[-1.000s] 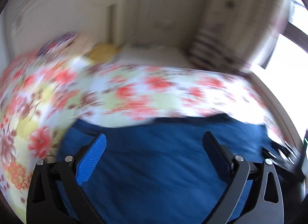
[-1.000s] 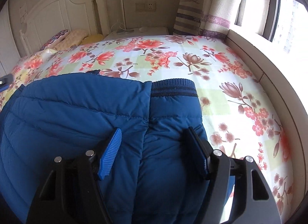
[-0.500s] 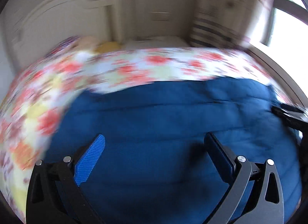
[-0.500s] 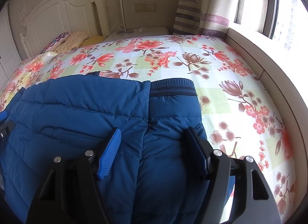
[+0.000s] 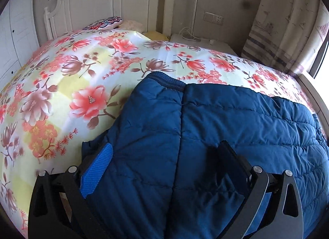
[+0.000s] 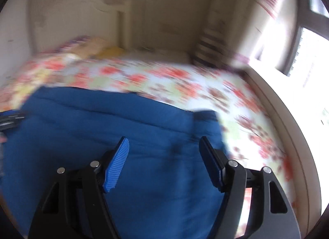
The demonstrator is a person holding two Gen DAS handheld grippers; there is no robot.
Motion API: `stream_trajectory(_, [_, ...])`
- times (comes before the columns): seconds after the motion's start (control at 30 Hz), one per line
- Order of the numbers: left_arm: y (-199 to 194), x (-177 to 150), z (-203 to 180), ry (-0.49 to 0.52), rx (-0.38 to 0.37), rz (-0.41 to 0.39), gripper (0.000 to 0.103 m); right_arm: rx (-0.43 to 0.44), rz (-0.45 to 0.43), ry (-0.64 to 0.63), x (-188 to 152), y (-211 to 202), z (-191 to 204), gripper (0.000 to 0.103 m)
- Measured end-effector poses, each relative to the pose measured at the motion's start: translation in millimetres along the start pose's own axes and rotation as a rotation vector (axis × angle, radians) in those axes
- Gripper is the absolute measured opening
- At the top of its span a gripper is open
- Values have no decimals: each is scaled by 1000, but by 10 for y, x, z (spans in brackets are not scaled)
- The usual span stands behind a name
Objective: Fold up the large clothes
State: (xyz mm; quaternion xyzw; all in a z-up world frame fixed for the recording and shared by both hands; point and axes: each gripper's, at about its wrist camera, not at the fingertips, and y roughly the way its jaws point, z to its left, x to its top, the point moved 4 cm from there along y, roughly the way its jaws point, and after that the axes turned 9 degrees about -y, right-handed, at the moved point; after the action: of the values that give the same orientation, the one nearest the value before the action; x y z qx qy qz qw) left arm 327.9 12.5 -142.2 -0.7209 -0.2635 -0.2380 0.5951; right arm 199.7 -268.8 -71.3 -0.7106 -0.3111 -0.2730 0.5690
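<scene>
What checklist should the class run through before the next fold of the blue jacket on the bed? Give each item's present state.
1. Left gripper open: ok.
2. Right gripper open: ok.
3. Blue jacket lies on the floral bedspread: ok.
4. Left sleeve with ribbed cuff folded in over the body: ok.
5. Fabric pinched by either gripper: not ok, nothing is clamped.
6. Right wrist view sharp enough to aim: not ok, blurred.

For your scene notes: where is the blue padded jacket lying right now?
The blue padded jacket lies on the floral bedsheet, under the left gripper.
</scene>
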Motion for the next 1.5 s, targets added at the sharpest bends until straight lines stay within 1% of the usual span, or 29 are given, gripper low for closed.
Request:
stream_trajectory(0.03, [-2,-4,-5,4,5,0,98,67,-34,-56,59,-138,289,74])
stream_trajectory(0.07, [-27,-22,3,9,10,0,98,118,-41,-103,77,-183,487,76])
stream_trajectory(0.13, [-28,-20,-7,6,6,0,98,183,-8,-206,40,-144,879,78])
stream_trajectory(0.17, [-33,-23,-6,2,3,-1,98,179,26,-270,-27,-56,1074,78])
stream_trajectory(0.2, [-34,-19,-2,-2,0,-1,98,145,46,-330,-103,36,1212,79])
stream_trajectory(0.23, [-43,-24,2,-6,-2,-3,98,125,32,-349,-126,56,1251,79])
stream_trajectory(0.3, [-52,-32,9,-8,-5,1,98,155,38,-322,-126,65,1199,79])
stream_trajectory(0.33, [-48,-30,8,-8,-5,3,98,197,51,-288,-127,67,1115,79])
stream_trajectory(0.4, [-42,-26,21,-12,-11,6,98,201,52,-253,-141,15,937,79])
stream_trajectory(0.47, [-44,-26,29,-17,-16,5,98,160,48,-170,-194,-32,559,80])
stream_trajectory(0.5, [-45,-24,30,-18,-17,3,98,150,51,-101,-247,-24,299,80])
stream_trajectory(0.57, [-43,-27,33,-17,-15,4,98,124,75,8,-380,34,-46,80])
stream_trajectory(0.6, [-44,-27,34,-17,-16,3,98,129,81,52,-446,74,-163,80])
stream_trajectory(0.67, [-46,-27,39,-16,-13,0,98,199,79,140,-547,186,-303,80])
stream_trajectory(0.8, [-44,-22,44,-16,-6,1,98,142,90,81,-525,221,-234,80])
stream_trajectory(0.9, [-33,-22,21,-8,6,18,98,169,82,110,-512,245,-301,80])
stream_trajectory(0.97, [-109,-29,-11,9,44,21,98,130,69,89,-498,138,-279,80])
stream_trajectory(1.0, [-186,-51,-36,13,54,9,98,105,45,60,-482,-1,-230,79])
stream_trajectory(1.03, [-359,-94,-97,16,29,-17,98,104,24,39,-458,-122,-148,79])
stream_trajectory(1.07, [-515,-145,-181,28,-16,-36,98,128,-6,16,-426,-271,-27,80])
stream_trajectory(1.13, [-778,-276,-390,90,-70,-64,98,182,-50,-69,-398,-531,268,79])
stream_trajectory(1.2, [-968,-512,-632,199,-65,-91,98,202,-66,-196,-476,-713,617,80])
stream_trajectory(1.27, [-957,-834,-761,269,-61,-57,98,204,-41,-295,-641,-749,835,80])
stream_trajectory(1.3, [-890,-940,-764,281,-57,-31,98,185,-14,-355,-807,-720,926,80])
stream_trajectory(1.33, [-792,-1066,-721,283,-49,-13,99,172,-25,-375,-905,-717,935,80])
stream_trajectory(1.37, [-792,-1124,-663,272,-87,-52,99,193,-53,-368,-1015,-759,863,80])
stream_trajectory(1.4, [-806,-1148,-615,274,-100,-71,99,208,-55,-350,-1078,-794,785,80])
stream_trajectory(1.43, [-823,-1160,-557,283,-97,-72,99,217,-43,-308,-1166,-847,613,81])
stream_trajectory(1.5, [-853,-1131,-429,260,-76,-64,99,186,-27,-236,-1296,-949,280,80])
